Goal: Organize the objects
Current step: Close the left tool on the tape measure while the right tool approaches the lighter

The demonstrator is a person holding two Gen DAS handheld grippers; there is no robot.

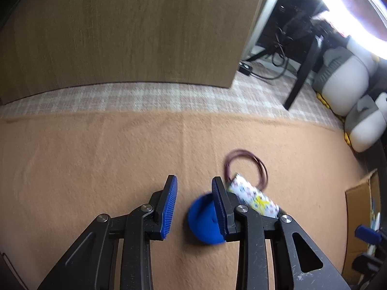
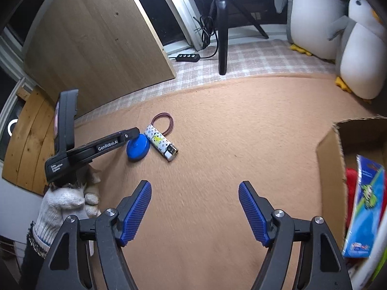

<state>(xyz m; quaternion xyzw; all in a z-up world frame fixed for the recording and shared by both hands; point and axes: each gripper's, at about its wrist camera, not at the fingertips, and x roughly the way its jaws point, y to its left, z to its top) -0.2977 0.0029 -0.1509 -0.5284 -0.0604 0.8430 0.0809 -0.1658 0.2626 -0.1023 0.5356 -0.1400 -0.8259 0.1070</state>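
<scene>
Checked rug [image 2: 254, 55] beside wooden panel [image 2: 96, 41]

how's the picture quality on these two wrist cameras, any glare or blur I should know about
Left wrist view: blown-out white glare in the top right corner, and the hair tie and patterned lighter are smeared. Right wrist view: even light; lighter and blue disc sharp; blanket streaked near the fingers. Both bend straight edges.

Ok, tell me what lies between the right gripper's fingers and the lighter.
Nothing: in the right wrist view only bare orange blanket stretches from the open right gripper up to the lighter.
</scene>
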